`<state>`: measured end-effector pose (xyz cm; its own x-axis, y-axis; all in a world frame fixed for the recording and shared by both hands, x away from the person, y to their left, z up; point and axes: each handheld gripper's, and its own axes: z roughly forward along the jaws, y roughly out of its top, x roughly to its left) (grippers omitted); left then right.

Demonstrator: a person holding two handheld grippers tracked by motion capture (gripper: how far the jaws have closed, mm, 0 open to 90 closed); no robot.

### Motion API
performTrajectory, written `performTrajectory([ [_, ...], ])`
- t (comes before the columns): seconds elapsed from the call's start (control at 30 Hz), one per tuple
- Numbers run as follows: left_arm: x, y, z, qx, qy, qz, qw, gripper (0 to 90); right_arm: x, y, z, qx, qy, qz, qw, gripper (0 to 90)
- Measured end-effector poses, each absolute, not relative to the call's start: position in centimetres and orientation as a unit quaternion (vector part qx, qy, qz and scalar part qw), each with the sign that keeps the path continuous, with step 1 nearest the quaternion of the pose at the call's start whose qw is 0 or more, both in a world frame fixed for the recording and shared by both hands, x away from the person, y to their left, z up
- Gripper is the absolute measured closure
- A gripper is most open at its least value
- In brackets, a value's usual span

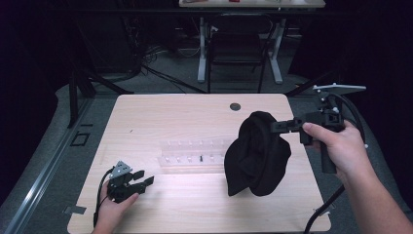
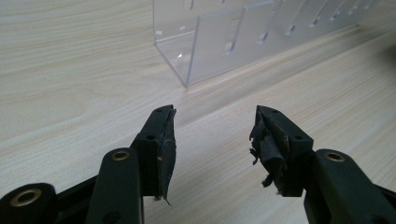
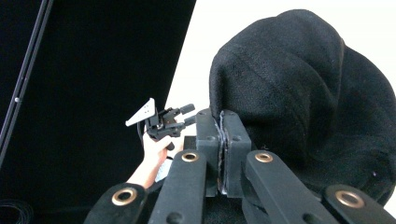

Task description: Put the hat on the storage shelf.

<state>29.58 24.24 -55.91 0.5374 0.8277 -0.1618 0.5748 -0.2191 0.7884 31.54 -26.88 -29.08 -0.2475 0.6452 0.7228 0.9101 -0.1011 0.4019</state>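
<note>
Notably, right gripper (image 1: 277, 126) clamped the black cloth (image 1: 255, 156), hanging lengthwise over the table (image 1: 165, 112); left gripper (image 1: 146, 178) rested agape, well apart.

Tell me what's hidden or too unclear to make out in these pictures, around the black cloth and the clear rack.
- Black cloth: high view, its dark folds hide what sort of garment it is.
- Right gripper: right gripper view, the cloth covers how much fabric the shut jaws pinch.
- Clear rack: high view, the cloth hides its right end; the small dark thing inside is too small to name.
- Left gripper: left gripper view, the bottom edge cuts its body off.
</note>
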Motion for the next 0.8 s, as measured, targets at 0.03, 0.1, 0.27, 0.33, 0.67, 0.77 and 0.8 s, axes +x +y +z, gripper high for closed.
performTrajectory([
  [0.03, 29.6, 24.2, -55.9, 0.766, 0.457, 0.149, 0.426, 48.9, 31.5, -26.9, -29.1, -0.595, -0.654, -0.443, 0.149, 88.3],
  [0.1, 29.6, 24.2, -55.9, 0.766, 0.457, 0.148, 0.427, 48.9, 31.9, -26.8, -28.7, -0.593, -0.653, -0.447, 0.150, 88.3],
  [0.27, 29.6, 24.2, -55.9, 0.765, 0.457, 0.148, 0.428, 48.9, 32.6, -25.9, -28.0, -0.591, -0.653, -0.453, 0.140, 88.4],
  [0.33, 29.6, 24.3, -55.8, 0.769, 0.457, 0.145, 0.423, 48.9, 32.9, -25.5, -28.0, -0.589, -0.653, -0.454, 0.143, 88.4],
  [0.67, 29.7, 24.3, -55.9, 0.765, 0.457, 0.146, 0.429, 48.9, 34.8, -23.8, -28.3, -0.591, -0.647, -0.459, 0.144, 88.3],
  [0.77, 29.7, 24.5, -55.8, 0.766, 0.456, 0.147, 0.428, 48.9, 35.4, -23.2, -28.3, -0.589, -0.650, -0.458, 0.141, 88.4],
  [0.8, 29.7, 24.5, -55.8, 0.766, 0.456, 0.146, 0.428, 48.9, 35.5, -23.1, -28.3, -0.589, -0.650, -0.459, 0.140, 88.4],
])
